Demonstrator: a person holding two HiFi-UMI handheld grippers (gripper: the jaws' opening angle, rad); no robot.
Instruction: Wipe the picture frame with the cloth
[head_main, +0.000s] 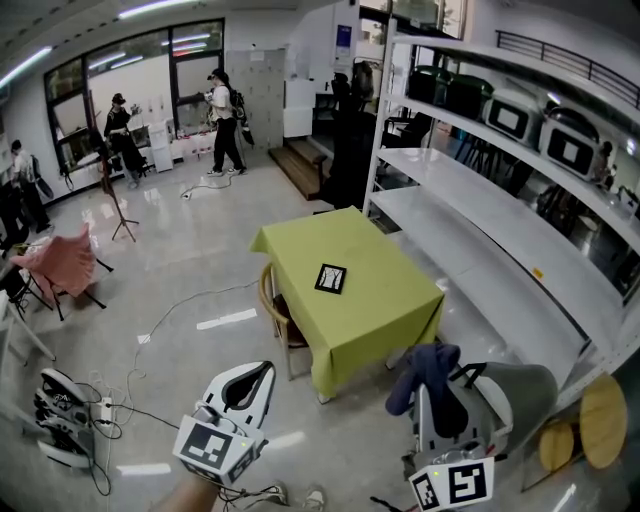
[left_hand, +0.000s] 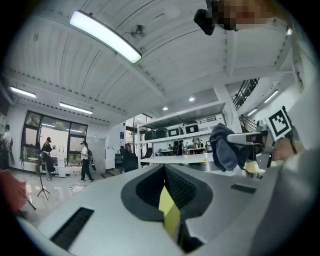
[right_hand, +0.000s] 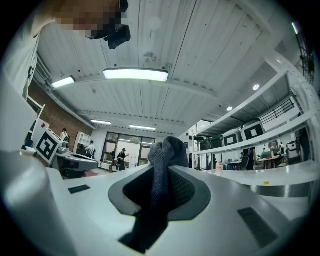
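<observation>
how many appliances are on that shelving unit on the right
4, in a row on the upper shelf: two dark ones at the far end, then two lighter ones with dark front panels nearer. Others may sit out of view.

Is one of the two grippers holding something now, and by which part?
The right gripper pinches the dark blue fabric cloth at a bunched fold, the rest hanging below. The left gripper holds nothing.
</observation>
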